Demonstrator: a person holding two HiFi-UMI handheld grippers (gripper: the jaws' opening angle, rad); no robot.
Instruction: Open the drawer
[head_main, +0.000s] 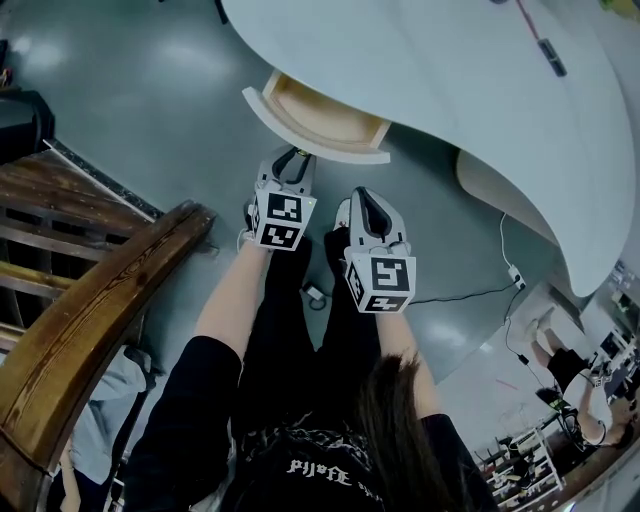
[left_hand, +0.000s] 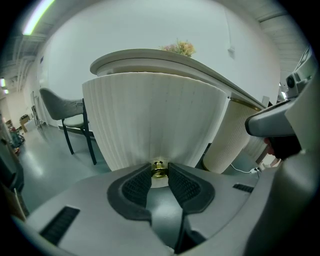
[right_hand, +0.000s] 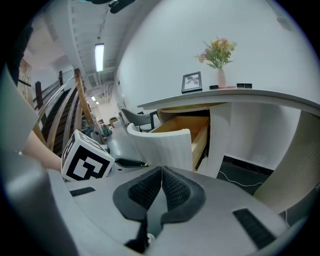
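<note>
The white desk (head_main: 480, 90) has a drawer (head_main: 325, 120) pulled out, its pale wood inside showing. The drawer's ribbed, curved white front (left_hand: 155, 115) fills the left gripper view, with a small brass knob (left_hand: 159, 170) at its lower middle. My left gripper (left_hand: 159, 168) is shut on that knob, one pad on each side of it. In the head view the left gripper (head_main: 291, 158) reaches up to the drawer front. My right gripper (head_main: 362, 197) hovers just right of it and lower, off the drawer. In its own view the right gripper (right_hand: 162, 171) is shut with nothing between the pads.
A wooden stair railing (head_main: 90, 300) runs along the left. A grey chair (left_hand: 65, 107) stands left of the desk, and a ribbed pedestal (left_hand: 235, 135) on its right. A cable with a socket strip (head_main: 515, 275) lies on the floor. A flower vase (right_hand: 220, 62) and a picture frame (right_hand: 192, 82) top the desk.
</note>
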